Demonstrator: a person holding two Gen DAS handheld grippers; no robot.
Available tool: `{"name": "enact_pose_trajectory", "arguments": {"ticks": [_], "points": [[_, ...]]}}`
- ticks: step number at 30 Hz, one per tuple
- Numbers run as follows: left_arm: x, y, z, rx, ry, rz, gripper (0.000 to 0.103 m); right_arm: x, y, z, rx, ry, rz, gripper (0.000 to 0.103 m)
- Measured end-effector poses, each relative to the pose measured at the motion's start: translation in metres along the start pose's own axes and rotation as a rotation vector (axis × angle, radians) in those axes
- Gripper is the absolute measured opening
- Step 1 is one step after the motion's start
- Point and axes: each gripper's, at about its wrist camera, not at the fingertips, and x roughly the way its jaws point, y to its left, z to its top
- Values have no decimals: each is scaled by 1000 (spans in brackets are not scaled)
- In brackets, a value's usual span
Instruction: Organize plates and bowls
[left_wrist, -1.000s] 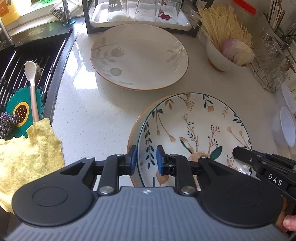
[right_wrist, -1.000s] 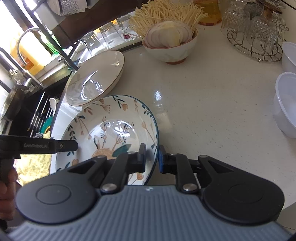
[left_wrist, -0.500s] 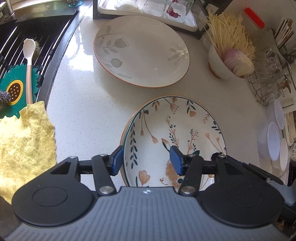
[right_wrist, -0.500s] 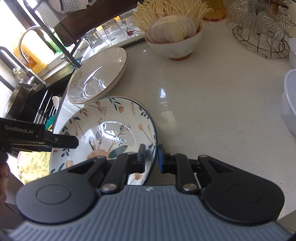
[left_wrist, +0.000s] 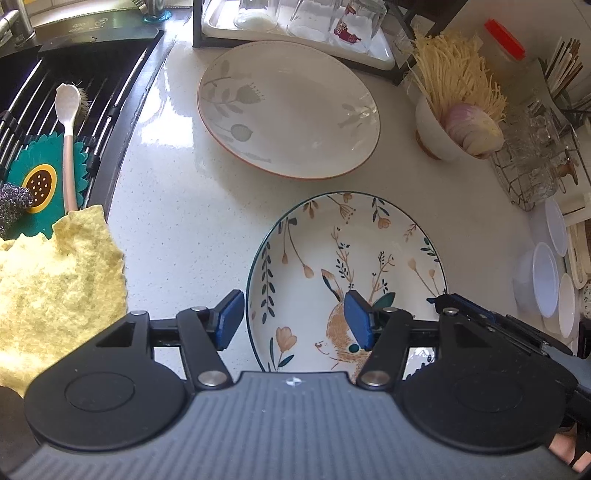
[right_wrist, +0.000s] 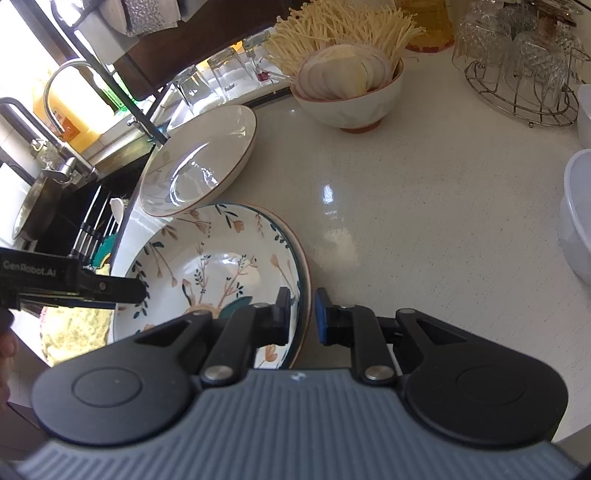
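A floral plate (left_wrist: 347, 266) with a teal rim lies on the white counter (left_wrist: 177, 221). My left gripper (left_wrist: 291, 321) hovers over its left edge, jaws opening. The rim passes between the blue pads (left_wrist: 229, 319) without being pressed. My right gripper (right_wrist: 303, 314) is shut on the floral plate's (right_wrist: 207, 266) right rim, one finger inside and one outside. A brown edge shows just beyond the teal rim there. A plain cream plate (left_wrist: 288, 107) with grey leaves lies farther back. A cream bowl (left_wrist: 443, 129) holds noodles and sliced onion.
A dark sink rack (left_wrist: 55, 110) with a brush and scrubbers is at the left, a yellow cloth (left_wrist: 55, 288) beside it. A tray of upturned glasses (left_wrist: 295, 33) stands at the back. A wire rack of glassware (left_wrist: 528, 162) and white plastic bowls (left_wrist: 546, 280) stand at the right.
My left gripper's jaws have spread wide off the floral plate's left rim. My right gripper has kept its grip on the right rim.
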Motion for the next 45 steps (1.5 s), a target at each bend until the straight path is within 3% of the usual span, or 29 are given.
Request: {"name": "enact_pose_trajectory", "arguments": {"ticks": [12,18,28,37,45], "points": [[-33,-22,-9,67,-132,4,70,-24,7,13,-44,-73,10,18],[-64,-45,-15,178,-249,67,70,-62,17,24,-79,-167,31,18],[-119,-71,-34,242,-396,27,70,-126,28,31,-107,-308,74,18],[-155,-76,-51,186,-501,13,70,-179,40,19,-147,-393,114,18],[-167,-80,-75,113,-540,-6,70,-196,36,5,-188,-389,127,18]]}}
